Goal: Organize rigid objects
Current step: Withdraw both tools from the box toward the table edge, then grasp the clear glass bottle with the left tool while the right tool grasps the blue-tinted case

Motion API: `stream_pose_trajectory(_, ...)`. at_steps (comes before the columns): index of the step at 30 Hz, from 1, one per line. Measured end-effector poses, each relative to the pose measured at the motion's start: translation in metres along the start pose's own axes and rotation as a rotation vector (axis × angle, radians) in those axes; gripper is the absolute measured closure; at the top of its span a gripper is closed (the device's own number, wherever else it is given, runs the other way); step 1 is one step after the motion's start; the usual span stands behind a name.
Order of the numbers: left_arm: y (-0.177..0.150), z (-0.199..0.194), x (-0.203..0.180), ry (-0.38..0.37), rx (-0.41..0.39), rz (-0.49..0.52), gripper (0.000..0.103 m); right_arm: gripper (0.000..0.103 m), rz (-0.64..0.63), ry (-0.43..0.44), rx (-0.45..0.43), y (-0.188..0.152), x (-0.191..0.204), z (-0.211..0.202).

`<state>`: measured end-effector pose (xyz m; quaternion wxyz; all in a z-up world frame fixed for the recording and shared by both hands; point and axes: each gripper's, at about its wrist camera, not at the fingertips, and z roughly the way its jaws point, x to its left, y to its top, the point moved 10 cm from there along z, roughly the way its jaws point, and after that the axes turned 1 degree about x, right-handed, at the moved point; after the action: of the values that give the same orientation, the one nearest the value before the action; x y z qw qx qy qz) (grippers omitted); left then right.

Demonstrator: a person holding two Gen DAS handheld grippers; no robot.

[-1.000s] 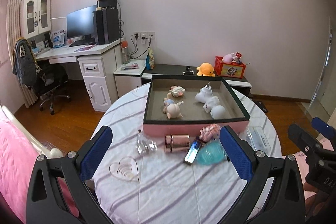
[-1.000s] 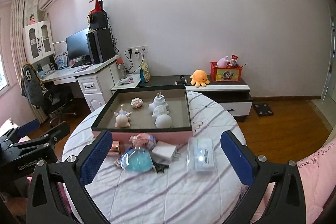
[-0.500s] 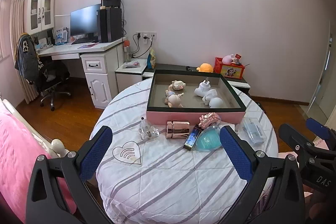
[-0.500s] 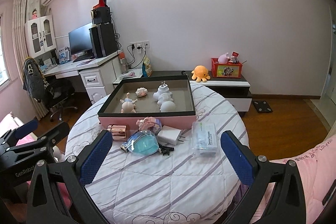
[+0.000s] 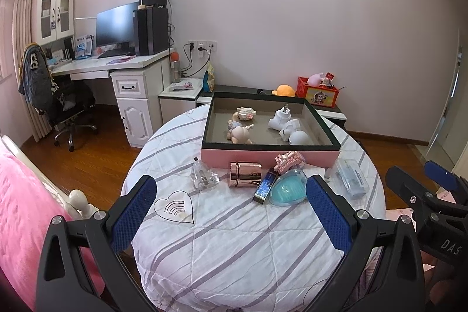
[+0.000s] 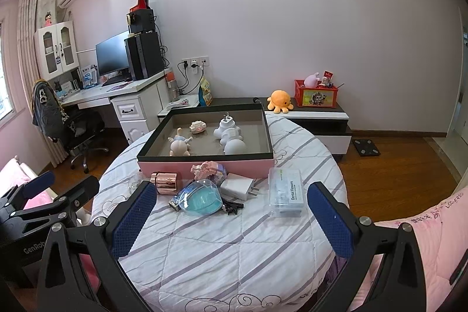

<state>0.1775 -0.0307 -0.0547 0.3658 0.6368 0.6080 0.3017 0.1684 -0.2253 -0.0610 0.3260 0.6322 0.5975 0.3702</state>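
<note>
Both tools gape empty over the striped round table — pink tray behind, desk beyond

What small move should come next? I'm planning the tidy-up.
Probably lower the right tool toward the floss box. Both tools are open and empty, the box lies apart from the clutter, near that tool, and the tray has bare floor.

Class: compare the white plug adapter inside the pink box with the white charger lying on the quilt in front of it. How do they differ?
The plug adapter stands in the pink box with its prongs pointing up; the charger lies flat on the quilt outside it, prongs sideways. The adapter is rounded; the charger is a flat block. Both are white, pronged plugs.
</note>
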Motion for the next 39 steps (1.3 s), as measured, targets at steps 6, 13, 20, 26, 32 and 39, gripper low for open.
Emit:
stream_pose_trajectory(6, -0.003, 0.001, 0.002, 0.001, 0.008, -0.006, 0.0, 0.0, 0.008, -0.002, 0.005, -0.003, -0.001, 0.001)
stream_pose_trajectory(13, -0.011, 0.01, 0.007, 0.004, 0.031, -0.015, 0.0, 0.0, 0.012, -0.005, 0.017, -0.007, -0.003, 0.005)
stream_pose_trajectory(20, -0.018, 0.022, 0.011, 0.007, 0.056, -0.022, 0.0, 0.0, 0.024, -0.014, 0.041, -0.011, -0.01, 0.015)
stream_pose_trajectory(26, -0.024, 0.035, 0.021, 0.027, 0.072, -0.016, 0.0, 0.0, 0.022, -0.011, 0.067, -0.016, -0.009, 0.026)
stream_pose_trajectory(32, -0.037, 0.068, 0.043, 0.066, 0.127, -0.032, 0.0, 0.0, -0.004, 0.005, 0.133, -0.029, 0.002, 0.053)
stream_pose_trajectory(39, -0.046, 0.135, 0.065, 0.077, 0.223, -0.054, 0.0, 0.0, -0.038, 0.018, 0.226, -0.047, 0.018, 0.095)
